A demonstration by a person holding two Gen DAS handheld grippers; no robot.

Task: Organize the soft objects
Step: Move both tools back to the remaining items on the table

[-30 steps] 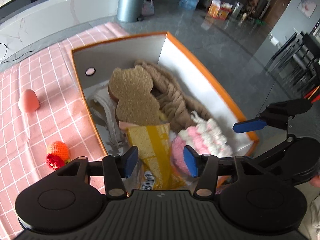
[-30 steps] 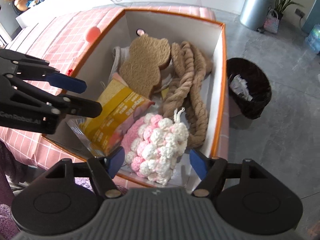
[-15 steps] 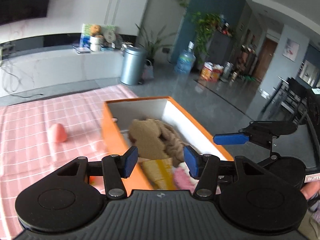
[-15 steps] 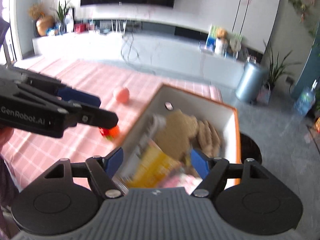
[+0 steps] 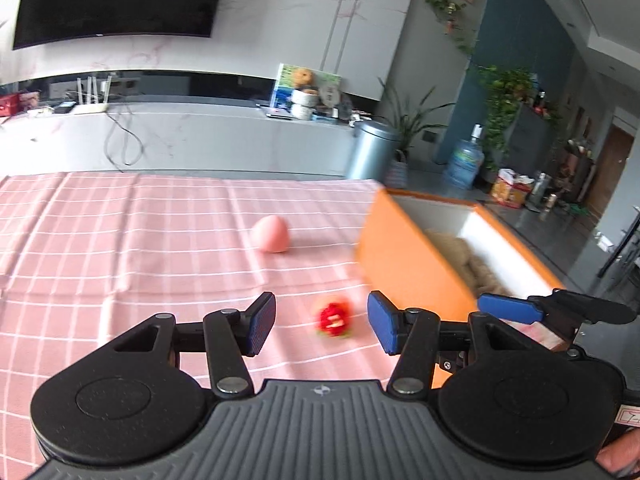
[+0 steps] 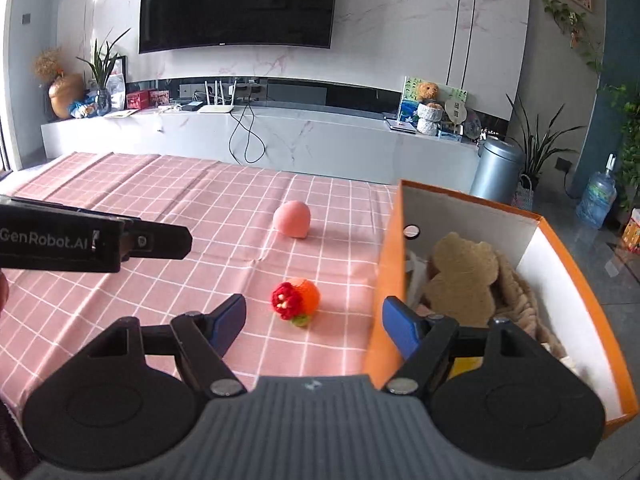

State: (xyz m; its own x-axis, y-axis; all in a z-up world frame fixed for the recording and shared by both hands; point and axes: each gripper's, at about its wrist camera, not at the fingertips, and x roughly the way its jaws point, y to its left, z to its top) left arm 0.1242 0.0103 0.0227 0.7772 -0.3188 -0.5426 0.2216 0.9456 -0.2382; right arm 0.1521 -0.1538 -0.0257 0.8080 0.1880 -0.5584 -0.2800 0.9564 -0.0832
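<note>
Pink checked tablecloth (image 6: 160, 216) covered the table and filled most of both views. Orange box (image 6: 386, 256) with white inside sat at about 3 o'clock in the right wrist view, at the cloth's right side; same box (image 5: 404, 264) at 3 o'clock in the left wrist view. Inside it, a tan bear-shaped sponge (image 6: 460, 276) leaned against thick beige rope (image 6: 520, 292); other contents were mostly hidden behind the gripper body. Left gripper (image 5: 322, 328) was held above the cloth, jaws apart, nothing between the pads. Right gripper (image 6: 312, 318) was likewise spread wide and empty, its right finger (image 6: 400, 326) in front of the box's near orange wall; contact could not be told. Pink egg-shaped sponge (image 6: 292, 219) lay on the cloth around 12 o'clock from the right gripper, well apart from both tools. Crocheted orange-and-red strawberry (image 6: 296, 298) lay on the cloth just ahead of the right gripper at 12 o'clock, left of the box, not touching it; in the left view the same strawberry (image 5: 334, 318) appeared blurred between the left fingers' tips, on the cloth beyond them.
</note>
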